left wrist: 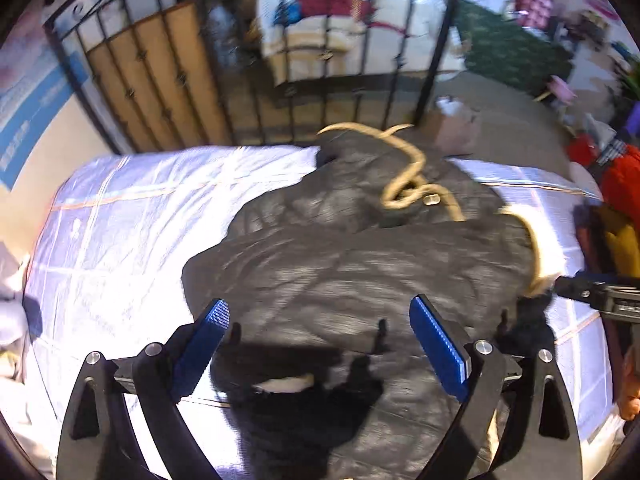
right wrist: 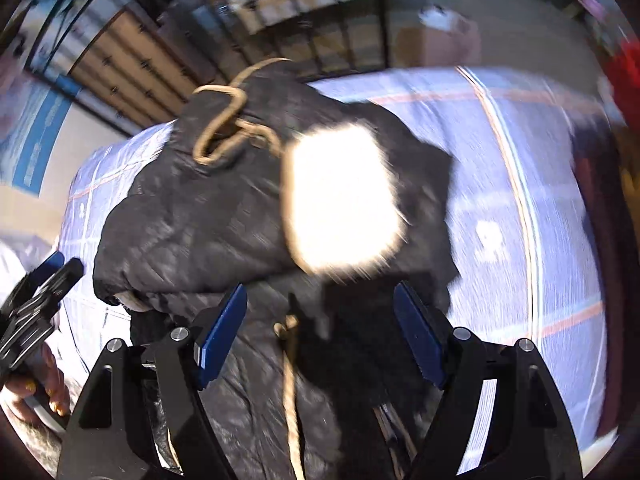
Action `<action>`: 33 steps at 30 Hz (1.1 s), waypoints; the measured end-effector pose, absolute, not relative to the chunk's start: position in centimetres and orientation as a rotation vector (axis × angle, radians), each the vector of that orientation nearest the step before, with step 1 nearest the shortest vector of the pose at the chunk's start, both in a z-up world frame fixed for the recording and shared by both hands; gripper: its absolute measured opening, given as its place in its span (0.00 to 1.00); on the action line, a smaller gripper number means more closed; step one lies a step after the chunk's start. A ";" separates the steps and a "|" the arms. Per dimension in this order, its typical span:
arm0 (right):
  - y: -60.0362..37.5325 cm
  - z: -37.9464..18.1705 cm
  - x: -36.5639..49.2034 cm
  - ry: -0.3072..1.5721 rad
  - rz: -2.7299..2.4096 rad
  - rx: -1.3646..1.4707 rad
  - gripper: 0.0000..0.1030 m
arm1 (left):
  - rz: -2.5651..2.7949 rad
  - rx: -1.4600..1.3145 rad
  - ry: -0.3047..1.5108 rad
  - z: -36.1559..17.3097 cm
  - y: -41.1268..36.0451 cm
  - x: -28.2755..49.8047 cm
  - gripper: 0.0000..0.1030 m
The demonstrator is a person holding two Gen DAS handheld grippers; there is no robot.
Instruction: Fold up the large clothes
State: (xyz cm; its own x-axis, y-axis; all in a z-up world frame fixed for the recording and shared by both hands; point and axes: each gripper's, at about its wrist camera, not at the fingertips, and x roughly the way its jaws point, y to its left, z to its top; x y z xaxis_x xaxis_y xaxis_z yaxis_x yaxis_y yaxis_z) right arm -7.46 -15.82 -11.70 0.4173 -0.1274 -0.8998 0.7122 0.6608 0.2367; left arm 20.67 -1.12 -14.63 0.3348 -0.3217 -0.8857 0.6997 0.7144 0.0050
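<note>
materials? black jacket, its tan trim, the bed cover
Black jacket: looks like quilted synthetic shell, slight sheen, puffy stitched panels. Tan trim: probably faux fur, fuzzy edge; blur leaves it open. Bed cover: thin woven sheet, matte, creased, line-checked.

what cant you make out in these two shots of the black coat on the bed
- Left wrist view: near hem of the black coat lies in the shadow of the open left claw.
- Right wrist view: a blown-out white patch on the coat; cannot tell what it is.
- Right wrist view: motion blur smears the bed sheet pattern.
- Right wrist view: the tan cord runs off the bottom edge past the open right claw.
</note>
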 end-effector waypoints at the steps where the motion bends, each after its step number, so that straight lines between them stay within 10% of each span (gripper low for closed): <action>1: -15.8 -11.4 -6.1 1.025 -0.569 0.631 0.74 | -0.683 0.425 1.055 -15.4 -1.2 21.2 0.87; 13: -18.1 -19.7 -0.5 1.283 -0.576 0.480 0.95 | -0.585 0.561 1.247 -24.2 -1.7 24.2 0.95; 33: -18.4 -23.8 4.2 1.386 -0.623 0.425 0.96 | -0.571 0.656 1.260 -29.0 -3.9 24.9 0.96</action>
